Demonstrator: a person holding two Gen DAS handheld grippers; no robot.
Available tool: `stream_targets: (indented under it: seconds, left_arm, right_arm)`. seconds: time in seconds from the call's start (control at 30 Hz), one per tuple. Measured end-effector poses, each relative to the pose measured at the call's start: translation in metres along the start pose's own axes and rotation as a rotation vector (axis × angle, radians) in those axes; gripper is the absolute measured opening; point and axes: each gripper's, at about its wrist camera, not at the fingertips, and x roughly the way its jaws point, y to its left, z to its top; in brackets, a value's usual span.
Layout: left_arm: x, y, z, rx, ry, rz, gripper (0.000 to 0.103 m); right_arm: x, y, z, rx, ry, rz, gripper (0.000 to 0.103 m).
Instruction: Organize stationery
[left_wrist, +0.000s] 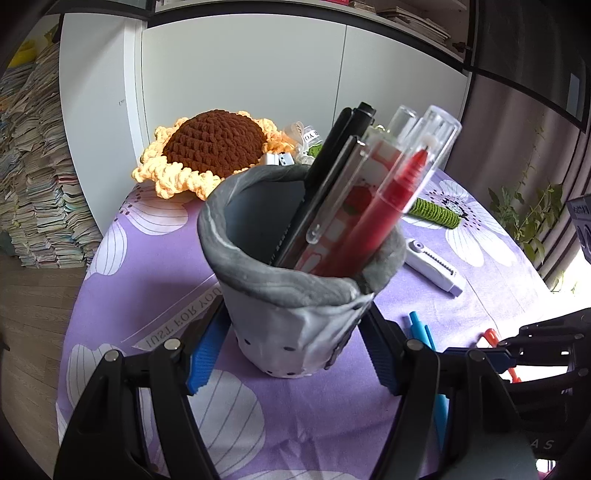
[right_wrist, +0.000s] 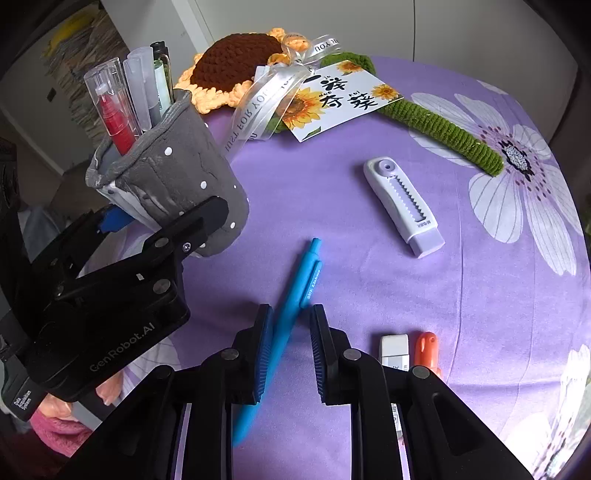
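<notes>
A grey fabric pen holder (left_wrist: 295, 295) stands tilted on the purple cloth, with a red marker (left_wrist: 384, 206) and several pens in it. My left gripper (left_wrist: 291, 354) is shut on its lower body; it also shows in the right wrist view (right_wrist: 162, 225) with the holder (right_wrist: 173, 181). A blue pen (right_wrist: 291, 310) lies on the cloth between the open fingers of my right gripper (right_wrist: 290, 354), which straddle it near its middle. In the left wrist view the blue pen (left_wrist: 421, 328) lies at the right.
A white and lilac correction tape (right_wrist: 404, 206) lies right of centre. A white eraser (right_wrist: 394, 349) and an orange item (right_wrist: 426, 347) lie near my right finger. A crocheted sunflower (right_wrist: 236, 62) with green stem (right_wrist: 447, 136), ribbon and card (right_wrist: 340, 96) lies at the back.
</notes>
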Motion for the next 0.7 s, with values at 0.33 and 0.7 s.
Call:
stream_targets:
  seconds: [0.33, 0.7]
  left_arm:
    - [-0.001, -0.003, 0.0, 0.011, 0.003, 0.01, 0.069]
    - [-0.001, -0.003, 0.0, 0.011, 0.003, 0.01, 0.069]
  right_arm:
    - [-0.004, -0.011, 0.002, 0.023, 0.012, -0.014, 0.019]
    - [0.01, -0.038, 0.029, 0.191, 0.061, 0.075, 0.019]
